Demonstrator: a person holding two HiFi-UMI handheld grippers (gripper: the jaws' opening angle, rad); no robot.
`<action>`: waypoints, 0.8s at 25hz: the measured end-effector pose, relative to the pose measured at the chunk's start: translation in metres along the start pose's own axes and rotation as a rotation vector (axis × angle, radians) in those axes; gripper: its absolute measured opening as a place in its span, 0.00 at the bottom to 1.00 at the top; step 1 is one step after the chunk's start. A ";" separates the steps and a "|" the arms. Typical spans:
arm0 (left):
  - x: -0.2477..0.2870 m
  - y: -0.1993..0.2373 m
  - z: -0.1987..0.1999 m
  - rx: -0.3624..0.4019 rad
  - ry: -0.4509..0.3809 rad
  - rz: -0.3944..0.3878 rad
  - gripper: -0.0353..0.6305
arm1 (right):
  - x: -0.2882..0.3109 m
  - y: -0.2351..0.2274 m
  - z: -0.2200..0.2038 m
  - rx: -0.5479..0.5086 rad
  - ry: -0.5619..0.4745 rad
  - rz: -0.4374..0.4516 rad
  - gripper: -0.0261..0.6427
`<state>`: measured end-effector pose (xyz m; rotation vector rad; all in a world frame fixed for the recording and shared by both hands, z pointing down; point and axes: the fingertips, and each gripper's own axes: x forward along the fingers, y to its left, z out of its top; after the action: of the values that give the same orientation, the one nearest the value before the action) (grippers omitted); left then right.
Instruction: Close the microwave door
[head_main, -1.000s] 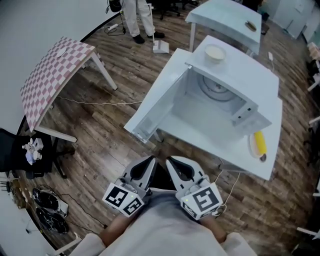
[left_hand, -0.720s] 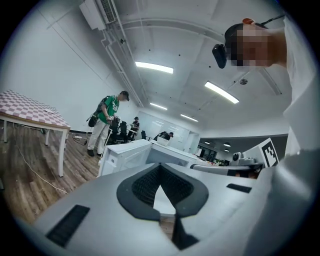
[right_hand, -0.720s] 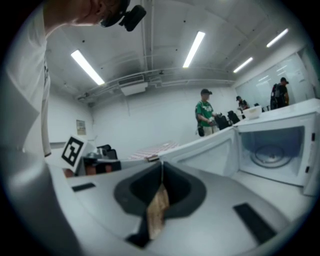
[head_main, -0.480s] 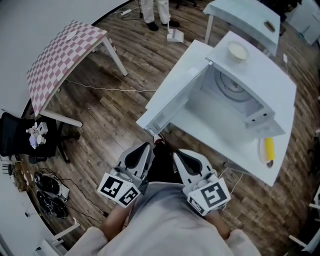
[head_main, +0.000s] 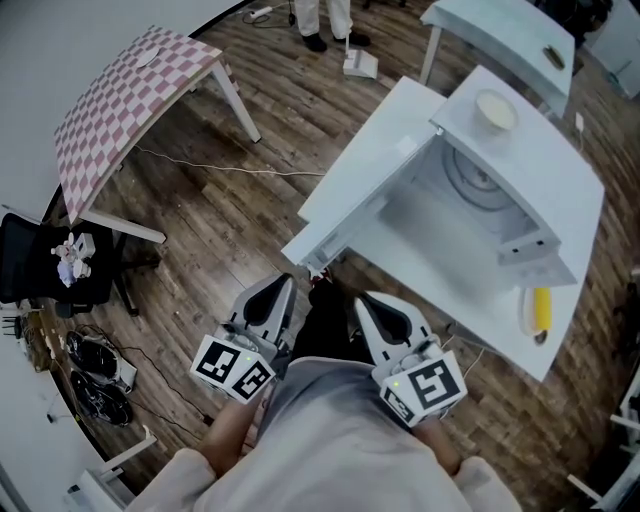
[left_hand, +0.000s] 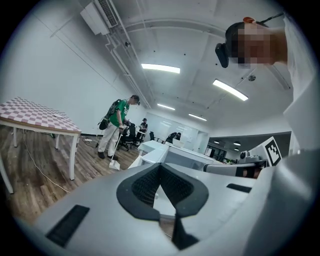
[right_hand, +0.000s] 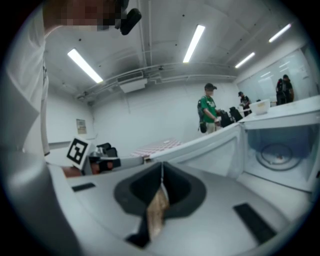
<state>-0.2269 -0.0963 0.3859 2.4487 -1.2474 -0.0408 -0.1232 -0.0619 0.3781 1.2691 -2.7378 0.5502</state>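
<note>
A white microwave (head_main: 520, 170) stands on a white table (head_main: 500, 335), with its cavity (head_main: 465, 195) facing me. Its door (head_main: 365, 175) is swung wide open to the left, and the door's near corner hangs just ahead of my grippers. Low in the head view, close to my body, my left gripper (head_main: 275, 295) and right gripper (head_main: 372, 310) are both shut and empty, a short way in front of the door's lower edge. The right gripper view shows the shut right gripper (right_hand: 161, 167), the open door (right_hand: 215, 147) and the turntable inside the cavity (right_hand: 277, 152). The left gripper (left_hand: 160, 167) points past the door.
A cream bowl (head_main: 494, 110) sits on top of the microwave. A banana on a plate (head_main: 541, 310) lies on the table's right side. A pink checkered table (head_main: 130, 100) stands at left. A person (head_main: 325, 15) stands far back. Black chair (head_main: 50, 280) and cables (head_main: 95, 385) at left.
The view has shifted, so the microwave and its door sit further up and right in the picture. Both grippers stay shut near my body, slightly nearer the door's corner.
</note>
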 end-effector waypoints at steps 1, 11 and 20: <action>0.001 0.004 0.000 0.001 0.004 0.007 0.08 | 0.001 -0.002 0.001 0.004 0.002 -0.003 0.08; 0.012 0.033 -0.007 -0.007 0.036 0.057 0.08 | 0.017 -0.011 -0.004 0.020 0.033 -0.005 0.08; 0.021 0.037 -0.009 0.001 0.048 0.034 0.08 | 0.024 -0.015 -0.010 0.032 0.054 -0.001 0.08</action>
<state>-0.2413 -0.1294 0.4106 2.4143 -1.2684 0.0274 -0.1286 -0.0851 0.3970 1.2440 -2.6949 0.6204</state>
